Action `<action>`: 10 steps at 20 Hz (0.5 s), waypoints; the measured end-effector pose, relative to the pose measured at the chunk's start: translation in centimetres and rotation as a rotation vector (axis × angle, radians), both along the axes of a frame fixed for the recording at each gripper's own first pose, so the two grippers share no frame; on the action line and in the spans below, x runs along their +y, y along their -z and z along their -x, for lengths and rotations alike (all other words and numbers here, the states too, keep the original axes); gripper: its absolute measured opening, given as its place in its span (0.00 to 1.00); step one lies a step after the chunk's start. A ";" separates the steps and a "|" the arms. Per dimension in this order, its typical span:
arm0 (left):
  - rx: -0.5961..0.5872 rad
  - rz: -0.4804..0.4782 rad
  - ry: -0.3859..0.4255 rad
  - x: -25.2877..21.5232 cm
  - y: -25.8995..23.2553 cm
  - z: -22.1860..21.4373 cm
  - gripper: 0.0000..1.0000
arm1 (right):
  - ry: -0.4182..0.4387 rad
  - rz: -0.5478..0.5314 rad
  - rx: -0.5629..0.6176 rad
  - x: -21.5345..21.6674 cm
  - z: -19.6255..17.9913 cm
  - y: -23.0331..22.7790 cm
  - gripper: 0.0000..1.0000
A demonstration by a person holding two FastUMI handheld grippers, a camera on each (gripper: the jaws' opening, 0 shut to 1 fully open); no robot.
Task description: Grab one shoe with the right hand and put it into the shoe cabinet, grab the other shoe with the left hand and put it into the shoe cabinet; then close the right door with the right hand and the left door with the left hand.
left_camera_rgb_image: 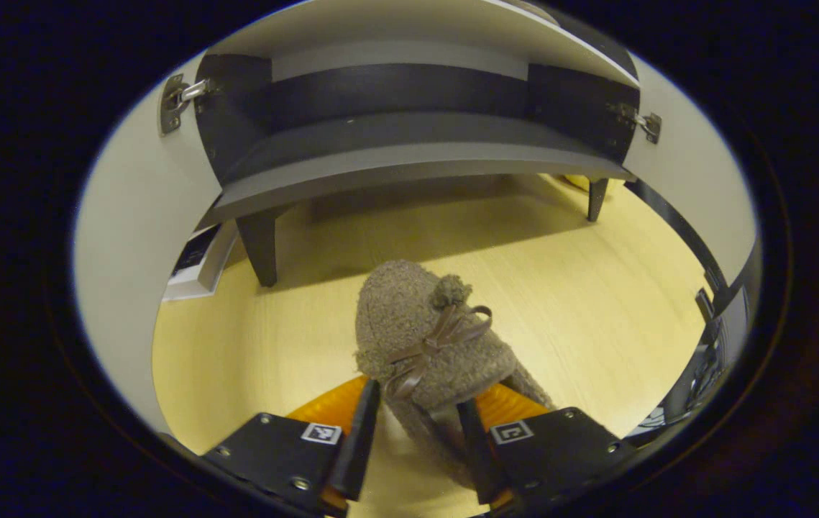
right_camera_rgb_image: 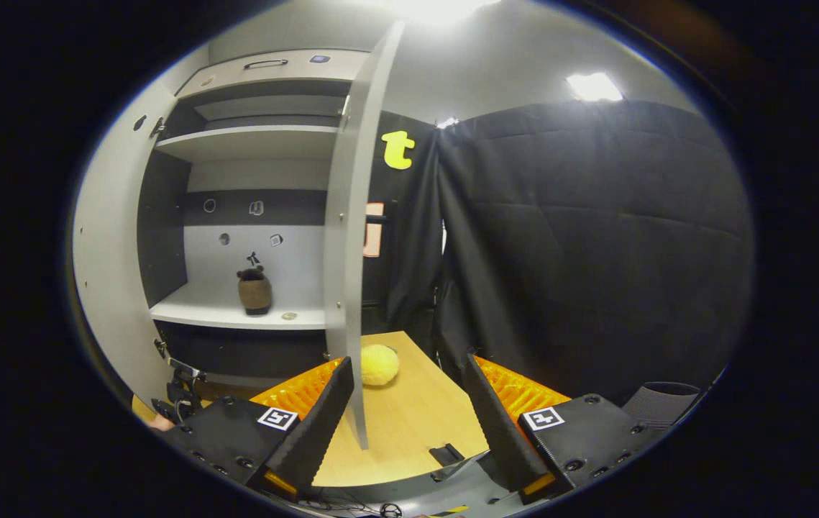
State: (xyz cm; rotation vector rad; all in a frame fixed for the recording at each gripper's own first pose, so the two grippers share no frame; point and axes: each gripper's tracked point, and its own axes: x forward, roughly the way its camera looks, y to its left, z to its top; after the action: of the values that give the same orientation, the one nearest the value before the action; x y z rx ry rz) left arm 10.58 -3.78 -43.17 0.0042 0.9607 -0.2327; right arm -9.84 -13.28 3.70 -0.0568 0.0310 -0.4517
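Left gripper [left_camera_rgb_image: 416, 439] clamps shoe [left_camera_rgb_image: 427, 345].

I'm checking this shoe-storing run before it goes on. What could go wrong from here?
The left hand-held gripper straddles the fuzzy brown slipper with a ribbon bow on the pale wooden floor, but its fingers may not be pressing yet, so a lift could drop it. The open right grey cabinet door stands just ahead of the open right hand-held gripper, which could knock it. The small yellow fluffy ball lies by that door's foot and might obstruct closing.
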 end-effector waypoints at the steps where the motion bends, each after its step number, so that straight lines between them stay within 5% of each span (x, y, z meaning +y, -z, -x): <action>1: 0.024 0.004 -0.033 0.8 0.1 0.7 0.49 | 0.016 -0.024 -0.019 -0.6 0.0 0.0 0.98; 2: 0.052 0.013 -0.079 1.1 0.1 1.3 0.31 | 0.027 -0.054 -0.038 -1.0 -0.1 0.1 0.96; 5: 0.057 0.016 -0.138 1.4 0.0 1.1 0.09 | 0.057 -0.144 -0.058 -2.7 -0.8 1.6 0.96; 10: 0.123 0.057 -0.192 1.7 -0.6 2.1 0.08 | 0.080 -0.195 -0.058 -7.1 -2.0 2.7 0.96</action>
State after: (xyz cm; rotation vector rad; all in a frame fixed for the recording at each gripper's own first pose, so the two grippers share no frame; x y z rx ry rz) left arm 8.50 -2.07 -42.55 -0.1556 1.0695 -0.0833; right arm -7.81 -20.37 0.97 0.1498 0.0207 -0.5279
